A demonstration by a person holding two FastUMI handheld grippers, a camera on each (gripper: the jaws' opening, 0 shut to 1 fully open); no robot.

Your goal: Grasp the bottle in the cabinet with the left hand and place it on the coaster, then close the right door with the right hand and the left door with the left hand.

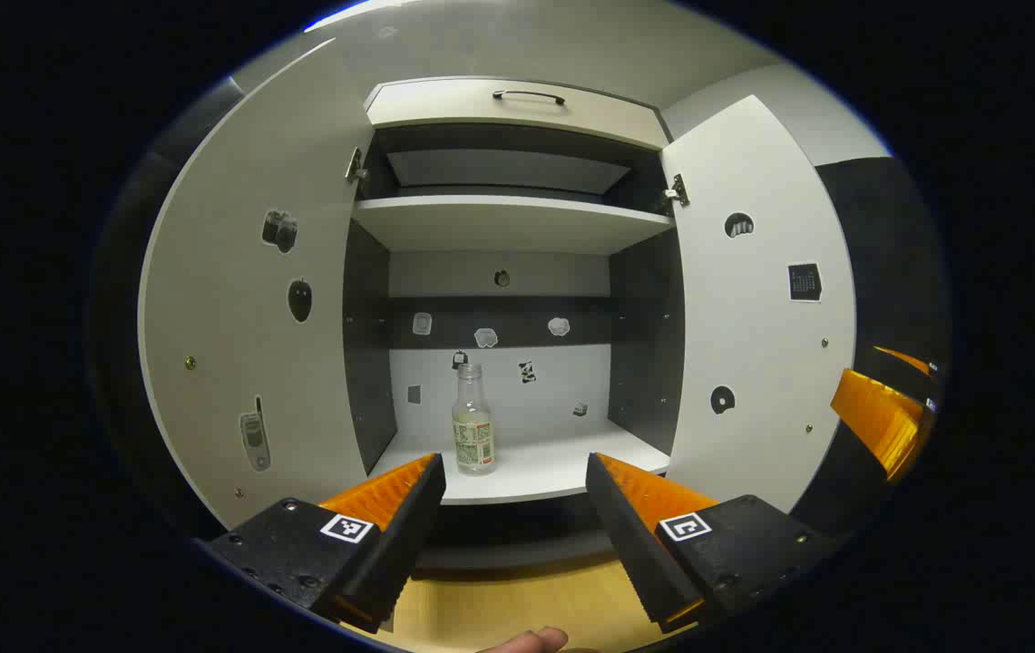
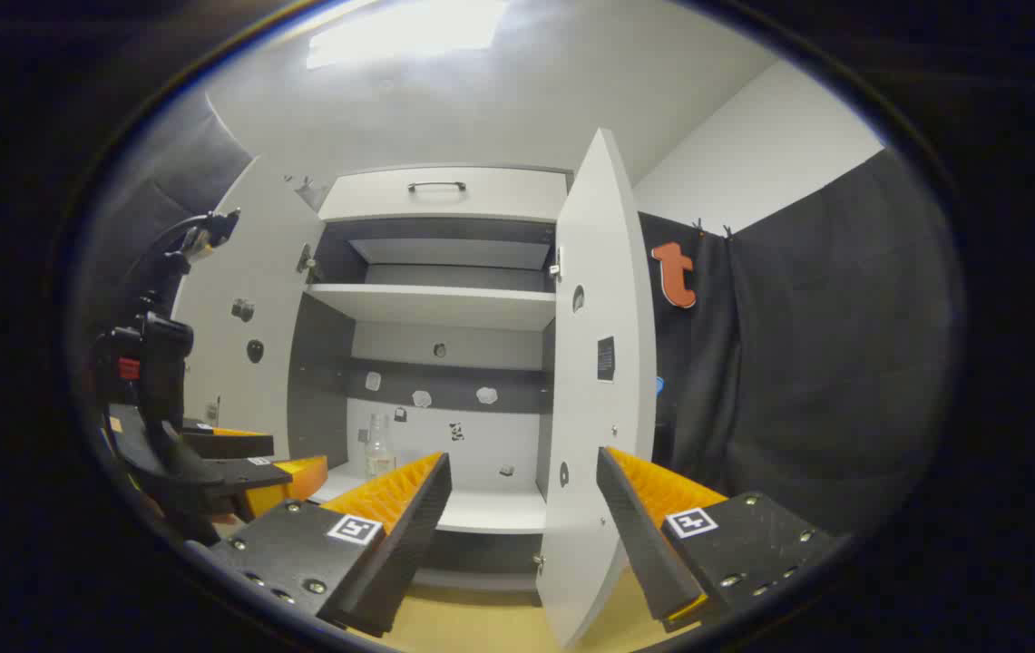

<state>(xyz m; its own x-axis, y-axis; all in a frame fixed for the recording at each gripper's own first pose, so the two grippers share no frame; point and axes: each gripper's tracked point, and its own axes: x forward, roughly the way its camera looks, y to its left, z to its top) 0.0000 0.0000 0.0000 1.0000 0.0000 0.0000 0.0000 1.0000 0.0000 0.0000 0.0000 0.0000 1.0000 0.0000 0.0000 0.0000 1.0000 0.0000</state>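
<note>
Clear glass bottle [image 1: 473, 421] stands upright on the cabinet's [image 1: 517, 472] lower shelf, both doors swung open. Left gripper [image 1: 512, 508] faces it, fingers spread, empty; right gripper [image 2: 522, 517] likewise spread beside the right door [image 2: 591, 381].

The left gripper view faces the open cabinet [image 1: 517, 272] head-on, near; the right gripper view looks from farther right, sharing its shelves [image 2: 431, 304].

bottle [image 1: 473, 421] on lower shelf [image 1: 562, 467] in cabinet | doors either side
</note>
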